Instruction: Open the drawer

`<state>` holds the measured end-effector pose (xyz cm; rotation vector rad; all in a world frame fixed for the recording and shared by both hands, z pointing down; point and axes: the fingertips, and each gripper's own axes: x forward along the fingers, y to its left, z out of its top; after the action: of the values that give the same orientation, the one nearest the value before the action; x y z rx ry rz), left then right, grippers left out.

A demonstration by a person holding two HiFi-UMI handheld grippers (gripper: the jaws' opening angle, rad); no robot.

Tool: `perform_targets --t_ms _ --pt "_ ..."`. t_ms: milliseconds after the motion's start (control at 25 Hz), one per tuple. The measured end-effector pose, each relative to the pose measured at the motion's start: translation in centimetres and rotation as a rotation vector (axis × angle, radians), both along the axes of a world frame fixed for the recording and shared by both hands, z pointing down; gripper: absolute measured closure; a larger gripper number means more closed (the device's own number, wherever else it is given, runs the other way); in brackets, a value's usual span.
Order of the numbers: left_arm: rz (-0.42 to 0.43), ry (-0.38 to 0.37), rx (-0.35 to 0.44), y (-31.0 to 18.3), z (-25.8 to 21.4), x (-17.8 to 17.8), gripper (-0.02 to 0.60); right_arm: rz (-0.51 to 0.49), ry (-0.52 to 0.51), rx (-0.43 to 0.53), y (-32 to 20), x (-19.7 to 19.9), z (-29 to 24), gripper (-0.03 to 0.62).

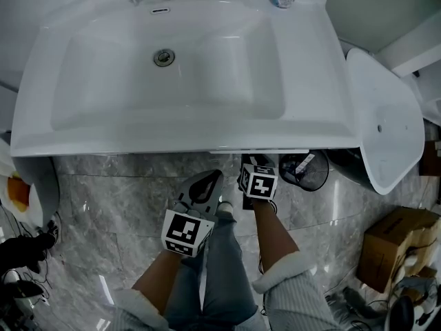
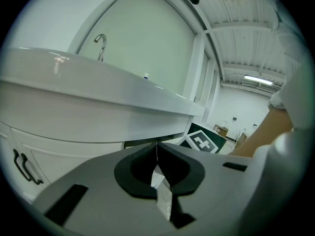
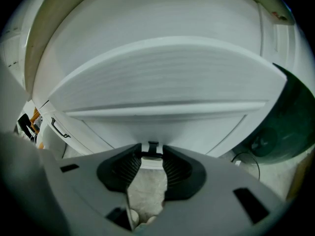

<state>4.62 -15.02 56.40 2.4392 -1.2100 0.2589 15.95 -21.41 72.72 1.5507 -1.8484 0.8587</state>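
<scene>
Right gripper jaws pinch drawer handle | left gripper jaws together, empty | risk: a skewed pull may slip off the small handle

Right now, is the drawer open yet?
Not yet. Done: the right gripper is at the drawer, jaws closed on its handle. In hand: holding that grip. Left: the pull, because the drawer looks flush and shut. The left gripper hangs shut and empty.

We see cool, dim pictures: a strip light glows overhead, the floor glares, and both gripper views warp toward black, perhaps soft, edges.
</scene>
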Motion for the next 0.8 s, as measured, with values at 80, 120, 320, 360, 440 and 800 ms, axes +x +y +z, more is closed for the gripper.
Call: perform_targets --t_ms 80,120,320,360,440,800 --pt "-0.001 0.002 0.001 -0.1 0.0 0.0 0.565 0.001 -0.003 0.002 0.2 0.0 0.0 0.453" --pt "-0.001 0.002 0.002 -0.1 -0.1 0.1 0.565 -0.002 -0.004 0.003 0.3 0.0 -0.1 0.453" --pt "0.001 -0.001 -0.001 -0.1 0.0 0.0 0.565 -0.014 0.003 0.006 0.7 0.0 -0.1 0.453" --pt "0.001 -0.001 -0.002 -0.1 0.0 0.0 0.565 -0.016 0.004 0.006 0.9 0.0 0.0 0.453" --pt "0.001 -0.001 -0.002 -0.2 0.0 0.0 0.565 -0.022 0.007 0.006 1.1 0.0 -0.1 0.453" --pt "0.003 0.005 0.002 -0.4 -0.4 0.0 0.565 -0.021 0.006 -0.001 2.5 0.0 0.0 0.453"
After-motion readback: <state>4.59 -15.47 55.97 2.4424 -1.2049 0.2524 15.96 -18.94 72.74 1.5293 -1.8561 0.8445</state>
